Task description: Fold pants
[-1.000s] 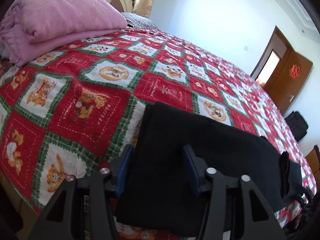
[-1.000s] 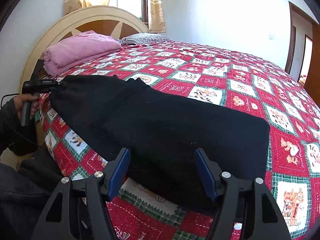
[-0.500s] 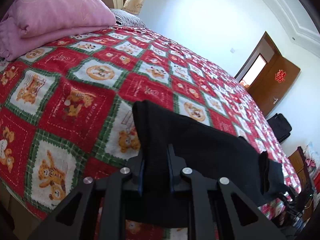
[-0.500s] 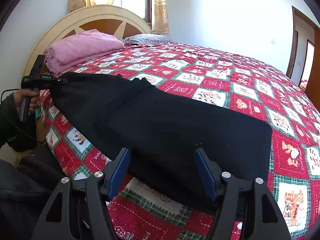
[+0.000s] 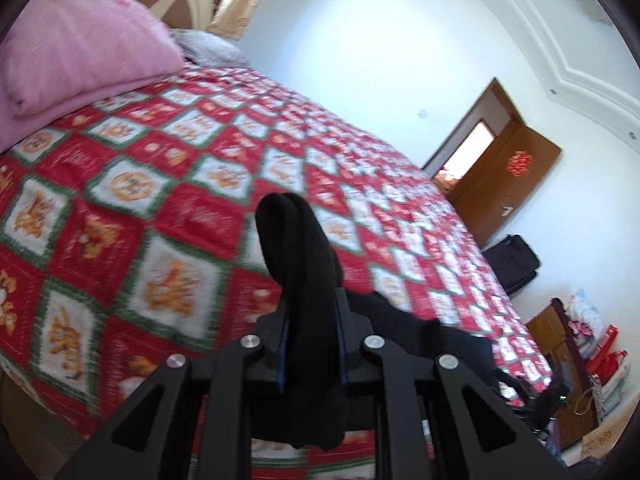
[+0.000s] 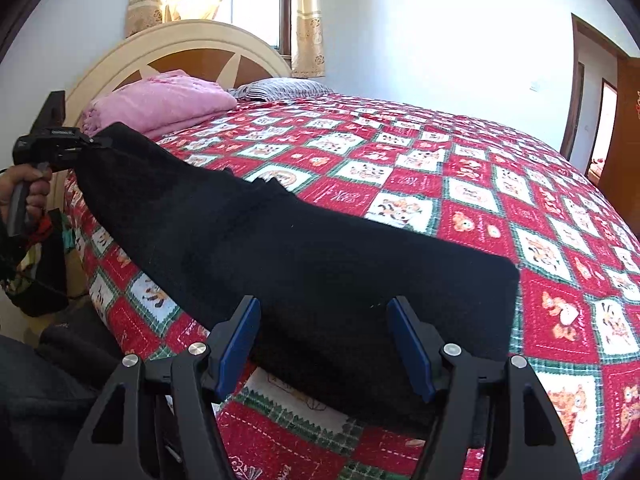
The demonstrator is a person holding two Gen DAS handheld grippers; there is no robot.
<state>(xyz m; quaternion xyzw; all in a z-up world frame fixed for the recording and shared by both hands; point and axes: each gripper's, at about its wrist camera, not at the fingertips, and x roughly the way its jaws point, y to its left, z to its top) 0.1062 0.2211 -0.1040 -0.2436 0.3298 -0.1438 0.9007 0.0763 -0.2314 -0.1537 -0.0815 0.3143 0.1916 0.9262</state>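
Black pants [image 6: 320,264] lie lengthwise along the near edge of the bed, on a red patchwork bedspread [image 6: 480,184]. My left gripper [image 5: 310,332] is shut on one end of the pants [image 5: 304,264] and holds it lifted above the bed; the cloth bunches up between the fingers. In the right wrist view the left gripper [image 6: 86,142] shows at far left with the cloth rising to it. My right gripper [image 6: 326,344] is open, its blue-padded fingers [image 6: 240,340] straddling the near edge of the other end of the pants without closing on it.
A folded pink blanket [image 6: 160,104] and a striped pillow [image 6: 280,88] lie by the headboard [image 6: 180,48]. A brown door [image 5: 508,180], a black bag [image 5: 512,260] and clutter stand beyond the bed's far side.
My left gripper closed on the pants end and lifted it up off the bed. My right gripper stayed open in place over the other end.
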